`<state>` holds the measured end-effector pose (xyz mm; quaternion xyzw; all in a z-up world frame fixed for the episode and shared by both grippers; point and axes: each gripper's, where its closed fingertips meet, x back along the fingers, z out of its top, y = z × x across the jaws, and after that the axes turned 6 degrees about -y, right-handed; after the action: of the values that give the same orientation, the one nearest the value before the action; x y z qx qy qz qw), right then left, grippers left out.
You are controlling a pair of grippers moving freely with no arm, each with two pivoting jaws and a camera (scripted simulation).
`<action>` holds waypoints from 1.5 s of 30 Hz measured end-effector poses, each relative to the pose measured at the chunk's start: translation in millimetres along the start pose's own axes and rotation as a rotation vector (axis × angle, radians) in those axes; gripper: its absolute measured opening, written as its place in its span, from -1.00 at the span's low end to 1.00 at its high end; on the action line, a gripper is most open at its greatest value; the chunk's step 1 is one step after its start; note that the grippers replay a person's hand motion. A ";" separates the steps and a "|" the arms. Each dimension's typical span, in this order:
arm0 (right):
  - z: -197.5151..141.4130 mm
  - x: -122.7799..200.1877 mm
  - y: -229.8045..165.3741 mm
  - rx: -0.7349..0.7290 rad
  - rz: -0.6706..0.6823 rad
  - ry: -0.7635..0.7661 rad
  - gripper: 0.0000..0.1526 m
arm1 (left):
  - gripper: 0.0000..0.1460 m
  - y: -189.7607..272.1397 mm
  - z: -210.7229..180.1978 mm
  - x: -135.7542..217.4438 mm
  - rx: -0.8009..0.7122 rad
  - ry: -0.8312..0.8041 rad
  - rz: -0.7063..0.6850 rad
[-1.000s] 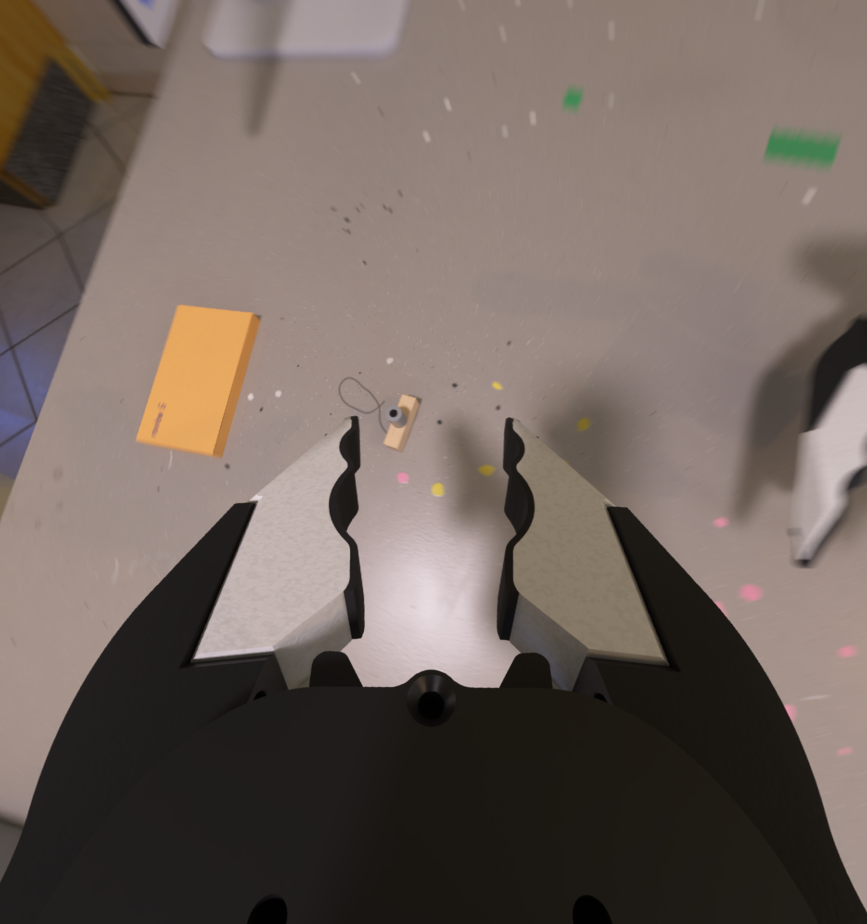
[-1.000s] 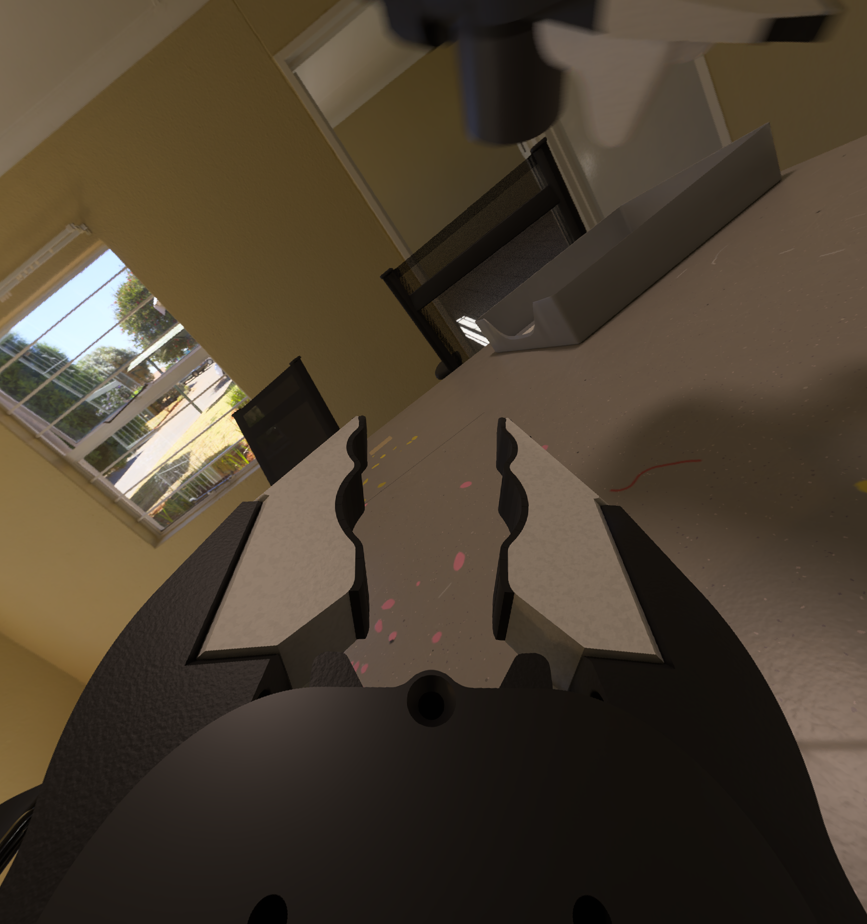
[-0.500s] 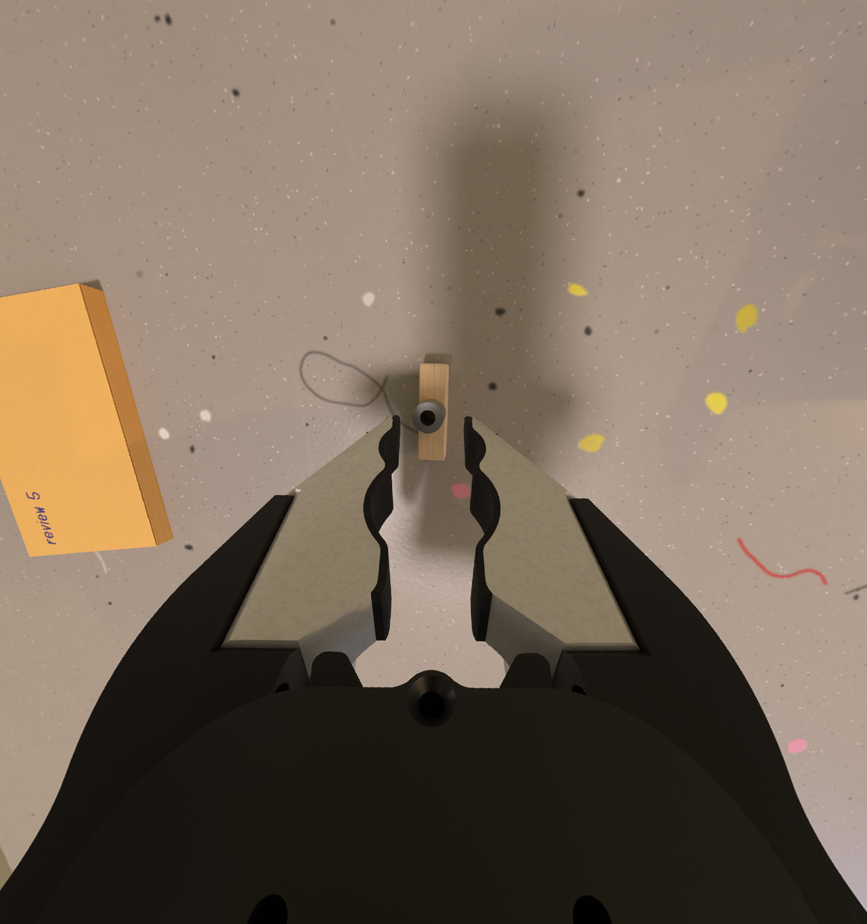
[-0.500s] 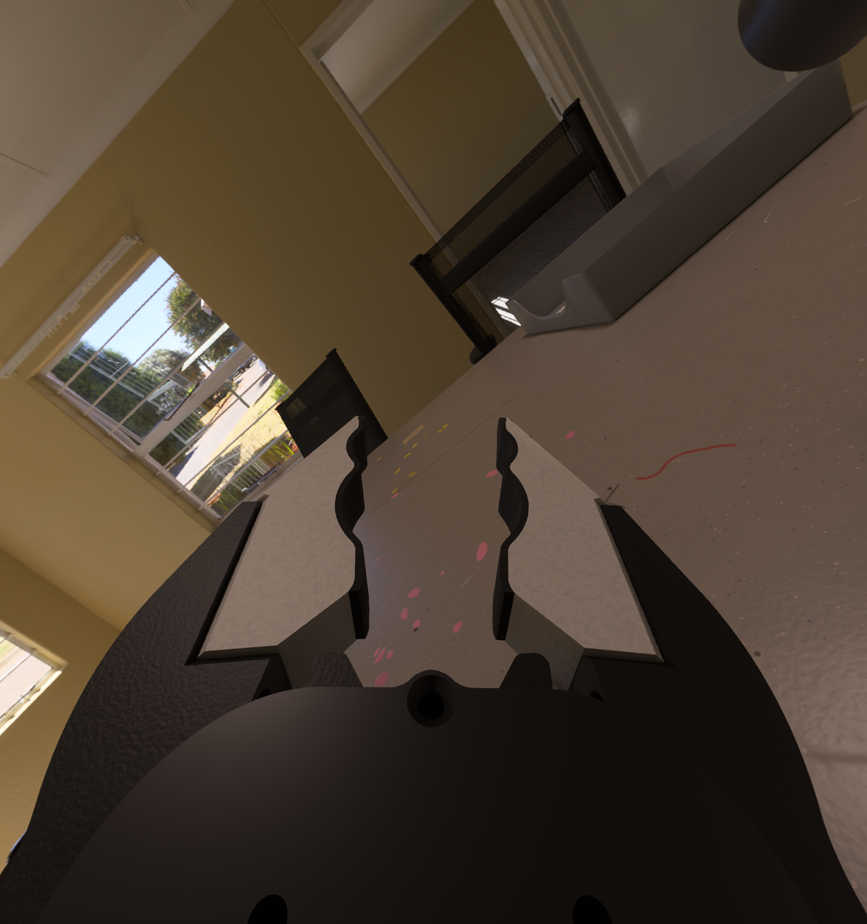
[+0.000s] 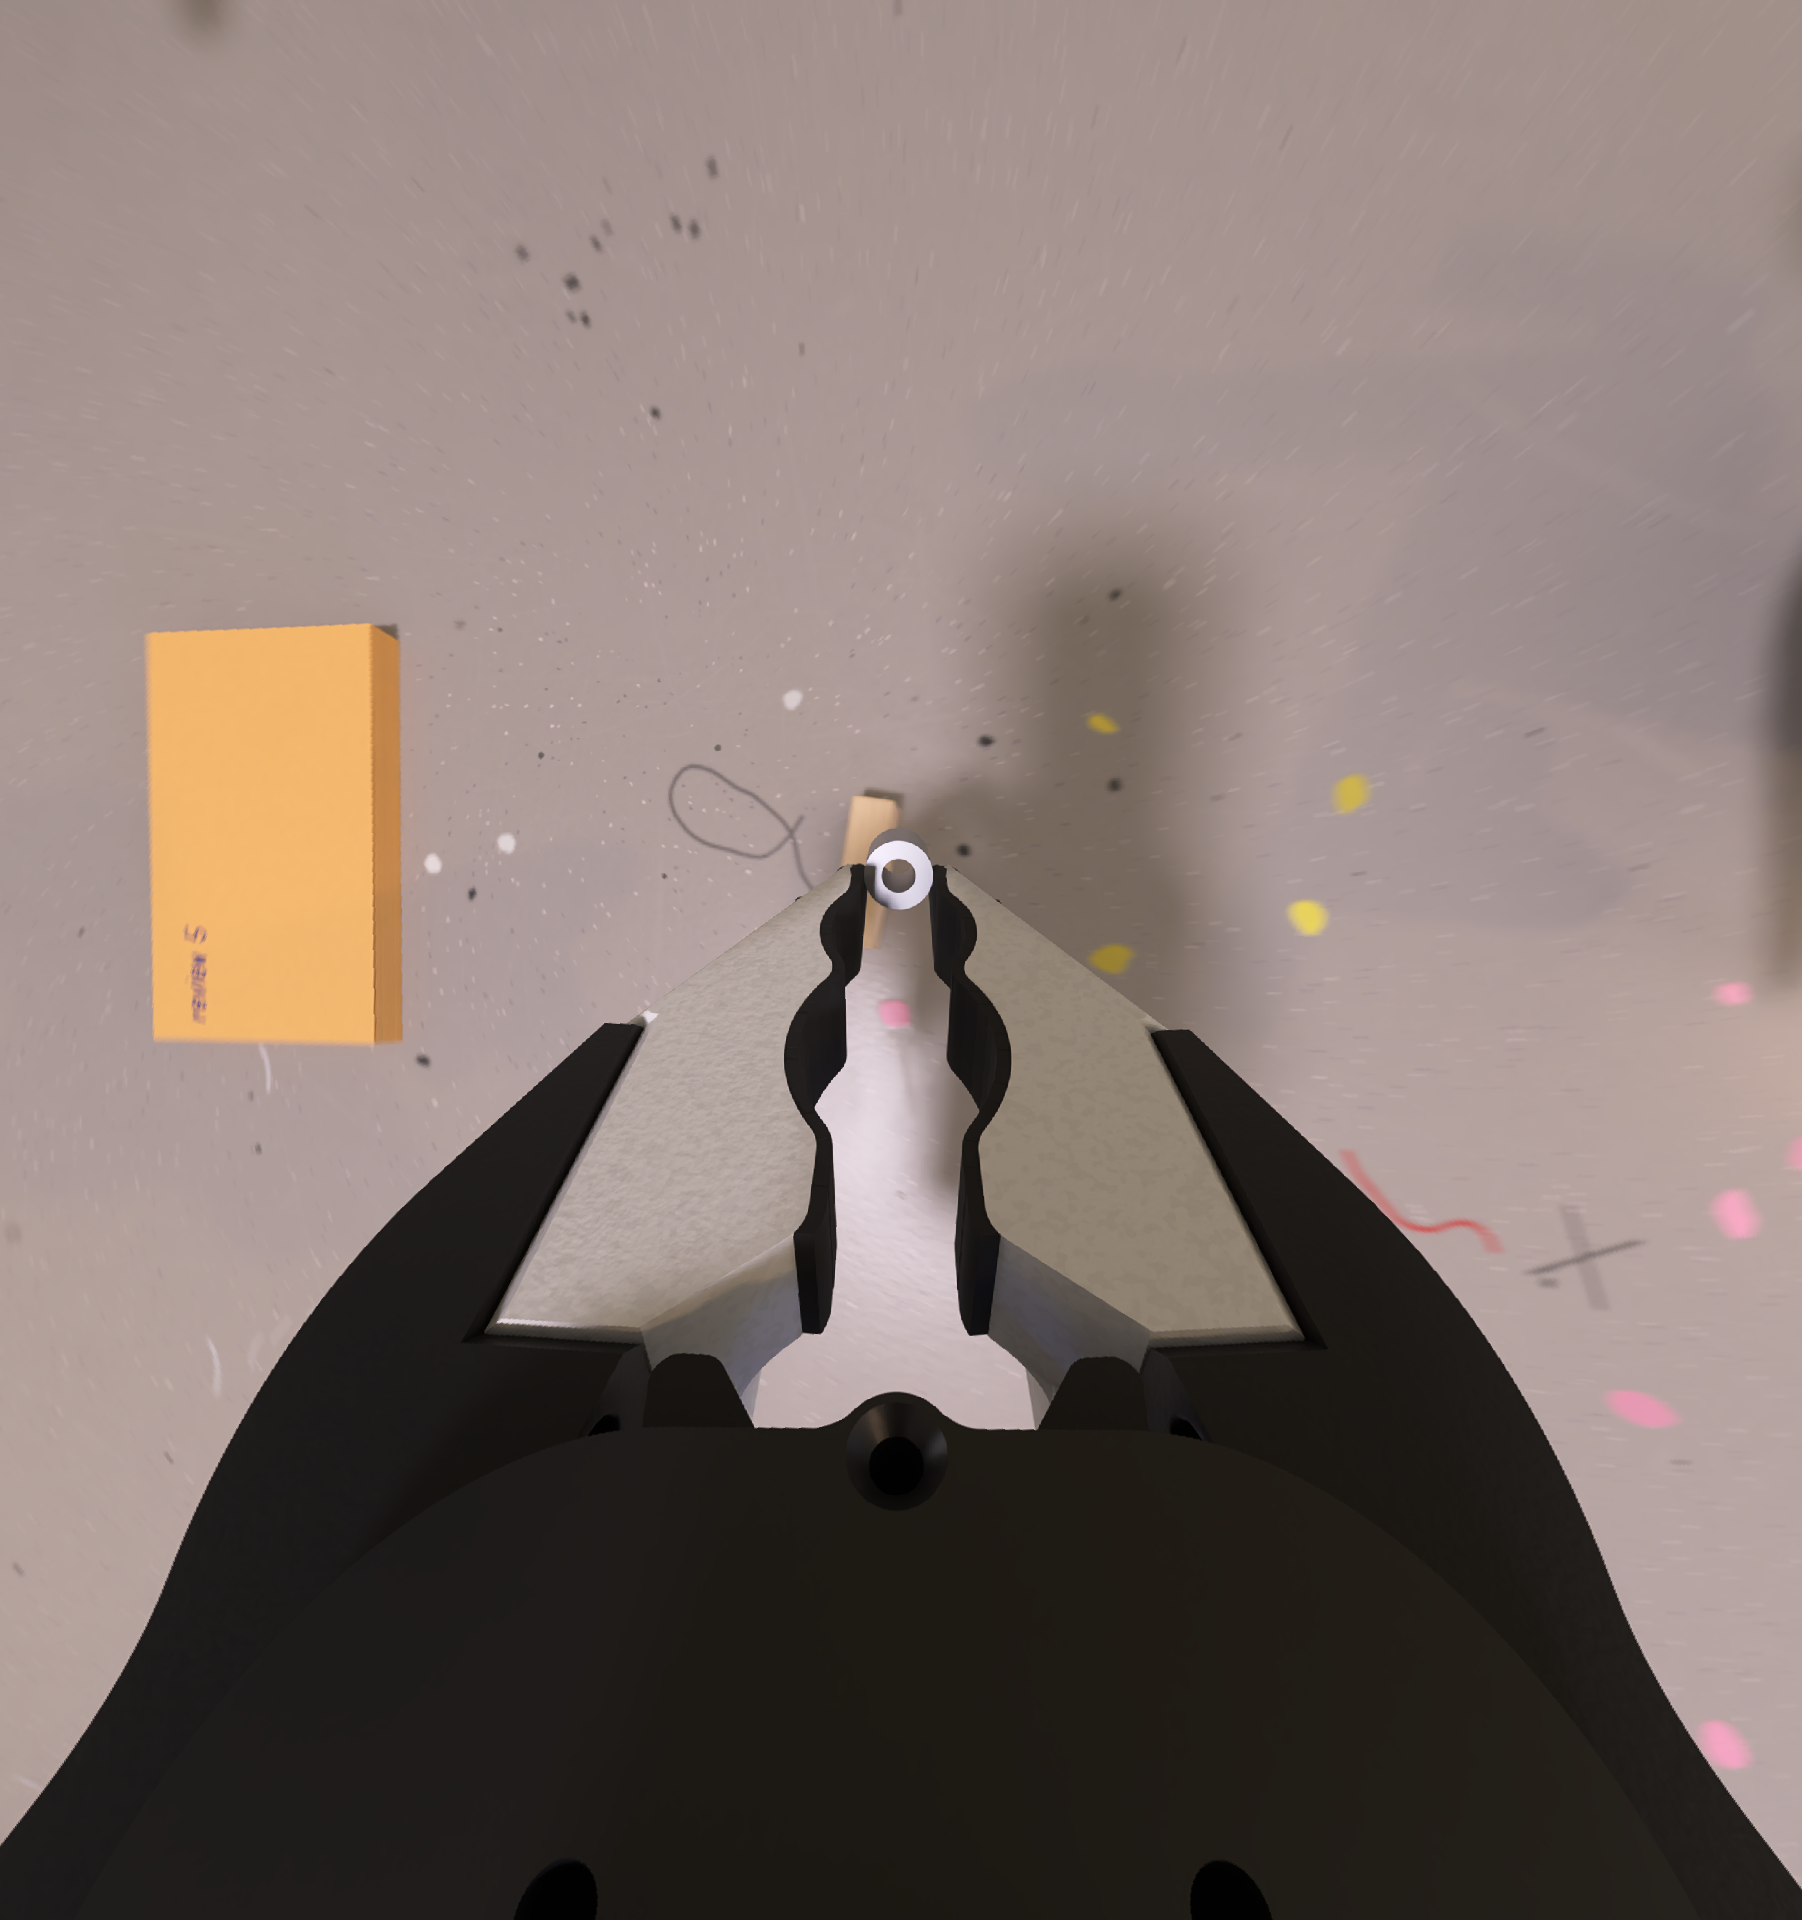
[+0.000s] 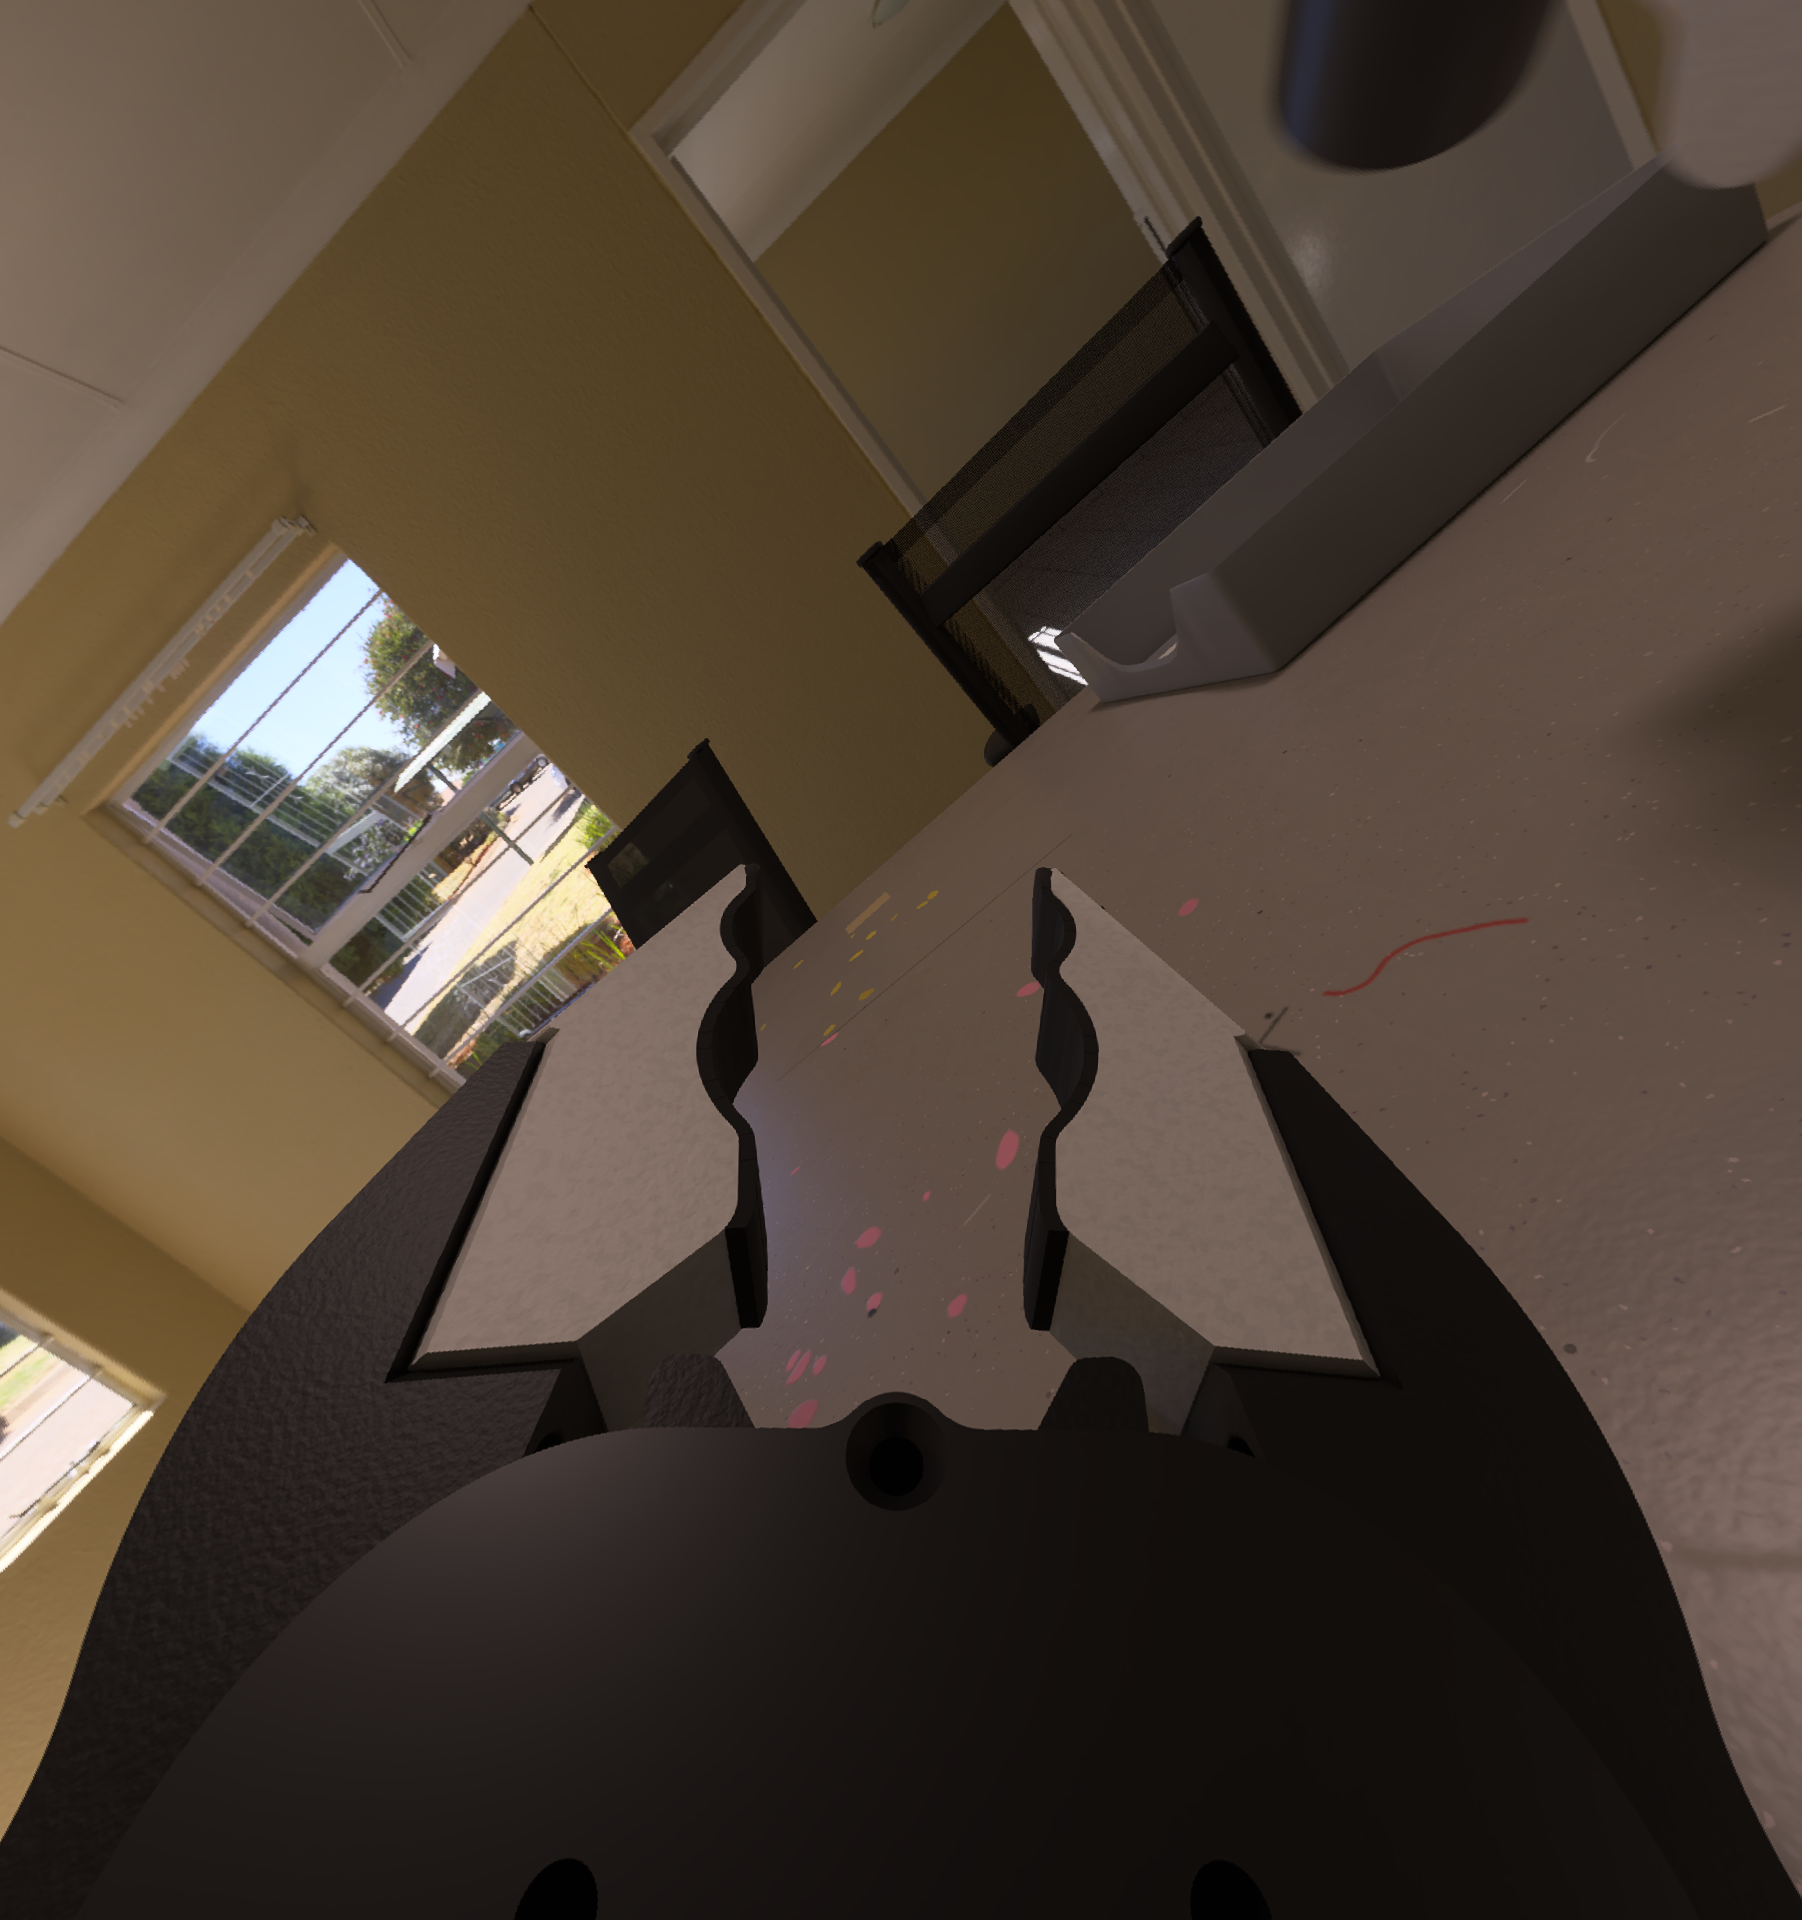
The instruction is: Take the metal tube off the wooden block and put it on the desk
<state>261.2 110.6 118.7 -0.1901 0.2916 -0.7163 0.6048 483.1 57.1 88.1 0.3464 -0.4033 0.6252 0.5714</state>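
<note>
In the left wrist view, my left gripper (image 5: 898, 891) is shut on the metal tube (image 5: 879, 879). The tube is seen end-on as a small white ring pinched at the fingertips. The small wooden block (image 5: 869, 831) lies on the grey desk (image 5: 1188, 364) below, offset slightly left of the tube, and the tube looks lifted clear of it. In the right wrist view, my right gripper (image 6: 892, 888) is open and empty, tilted low over the desk (image 6: 1499, 1143). A blurred part of the left gripper (image 6: 1396, 73) shows at the top right there.
An orange box (image 5: 263, 831) lies on the desk left of the block. A grey tray (image 6: 1448, 499) stands at the desk's far edge, with a black chair (image 6: 1084, 488) behind it. Paint spots and scribbles mark the desk surface.
My left gripper came down over the block, closed on the tube and rose with it; the block and orange box look smaller. The right gripper stayed open and barely shifted.
</note>
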 end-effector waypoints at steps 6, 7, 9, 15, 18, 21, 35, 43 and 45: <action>-0.1 0.0 1.0 -0.010 0.001 -0.002 -0.32 | -0.84 68.8 -32.7 73.2 0.208 0.170 0.047; -0.6 -0.5 1.3 -0.007 -0.003 -0.005 -0.32 | -0.84 83.6 -45.8 77.8 0.250 0.169 0.050; -2.1 -1.8 1.8 0.000 -0.012 -0.014 -0.32 | -0.84 115.4 -75.2 79.9 0.348 0.157 0.039; -5.0 -5.1 6.5 0.010 -0.054 -0.032 -0.32 | -0.84 199.3 -159.6 60.3 0.613 0.048 0.011; -6.0 -6.5 8.6 0.019 -0.075 -0.038 -0.32 | -0.84 222.3 -183.6 50.8 0.674 0.002 0.013; -6.9 -7.7 10.1 0.023 -0.089 -0.045 -0.32 | -0.84 233.0 -195.4 42.9 0.687 -0.035 0.016; -5.9 -6.4 22.4 -0.030 -0.142 -0.044 -0.32 | -0.26 226.6 -176.3 51.4 0.740 0.196 0.048; -14.0 -12.0 35.5 -0.032 -0.237 -0.103 -0.30 | -0.01 230.8 -206.7 71.5 0.843 0.291 0.252; -14.3 -11.8 38.2 -0.034 -0.257 -0.105 -0.30 | 0.03 237.2 -215.5 72.7 0.870 0.291 0.293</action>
<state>283.5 121.1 84.1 -0.2735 0.2450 -0.7718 0.5192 245.6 277.6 33.7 0.4019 -0.0647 0.8517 0.3300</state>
